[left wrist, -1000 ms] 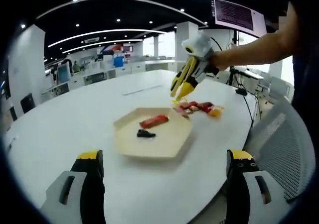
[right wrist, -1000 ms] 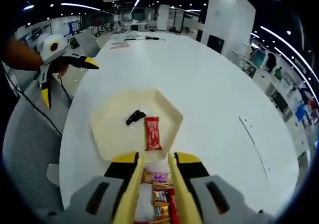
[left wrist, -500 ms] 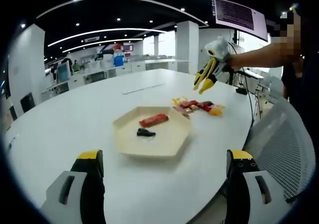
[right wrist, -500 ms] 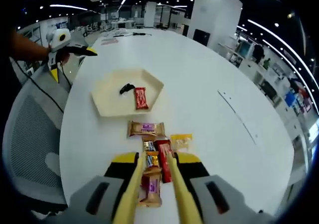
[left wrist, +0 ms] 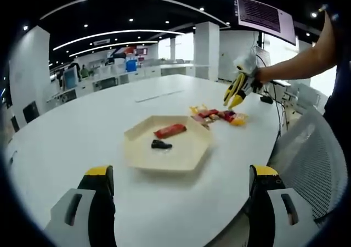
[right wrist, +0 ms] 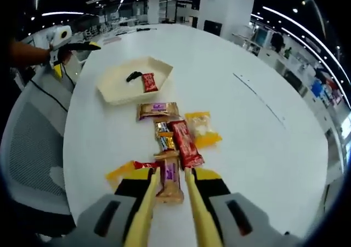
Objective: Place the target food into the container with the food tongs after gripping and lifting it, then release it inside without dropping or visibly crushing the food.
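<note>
My right gripper (right wrist: 167,200) holds its tongs nearly closed, gripping nothing, above the near snack bar (right wrist: 169,180). My left gripper (left wrist: 178,195) idles wide apart, short of the tray (left wrist: 167,148).

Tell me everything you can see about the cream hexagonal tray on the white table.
The cream hexagonal tray is shallow, with low sloped walls and a matte, plastic-looking surface. It sits flat on the round white table, apart from the row of wrapped snacks beside it. Inside lie a red wrapped snack bar and a small black item, close together. Nothing else touches the tray.
</note>
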Motion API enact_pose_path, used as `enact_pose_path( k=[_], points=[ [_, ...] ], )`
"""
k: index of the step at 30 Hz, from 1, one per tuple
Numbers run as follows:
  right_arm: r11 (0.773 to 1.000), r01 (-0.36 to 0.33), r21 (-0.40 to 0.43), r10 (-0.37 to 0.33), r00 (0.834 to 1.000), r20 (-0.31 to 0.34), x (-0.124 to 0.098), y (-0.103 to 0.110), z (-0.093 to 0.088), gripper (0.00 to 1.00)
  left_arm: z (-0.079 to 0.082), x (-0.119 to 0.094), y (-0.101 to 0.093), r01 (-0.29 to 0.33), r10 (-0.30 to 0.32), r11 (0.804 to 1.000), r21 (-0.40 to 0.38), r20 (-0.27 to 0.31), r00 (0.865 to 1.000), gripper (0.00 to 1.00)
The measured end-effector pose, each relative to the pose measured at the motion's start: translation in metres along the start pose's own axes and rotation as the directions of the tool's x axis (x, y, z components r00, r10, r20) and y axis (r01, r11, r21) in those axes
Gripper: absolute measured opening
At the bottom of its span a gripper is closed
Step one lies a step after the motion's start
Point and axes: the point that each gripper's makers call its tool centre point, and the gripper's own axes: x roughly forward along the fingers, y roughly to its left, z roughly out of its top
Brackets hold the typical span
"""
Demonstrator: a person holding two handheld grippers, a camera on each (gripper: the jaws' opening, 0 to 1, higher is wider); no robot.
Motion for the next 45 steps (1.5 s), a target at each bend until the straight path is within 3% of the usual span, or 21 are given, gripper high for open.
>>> enact_pose_path(
  k=[15,21,45],
  points=[
    [0.999,-0.024,0.033,0.026,0.999,-0.043,0.019,0.004,-0.01,0.24,-0.001,0.0,-0.001,-0.003,0.003,1.0,0.001,-0.007,1.0,0.99],
    [0.999,-0.011,0.046,0.013,0.999,-0.04,0.016,0.002,-0.006,0.2,-0.001,0.0,0.0,-0.005,0.005,1.0,0.001,-0.011,1.0,0.99],
    [0.999,-0.017,0.028,0.018,0.999,-0.045,0.008,0.006,0.008,0.2,-0.001,0.0,-0.002,0.004,-0.004,1.0,0.001,-0.005,1.0,1.0]
  ],
)
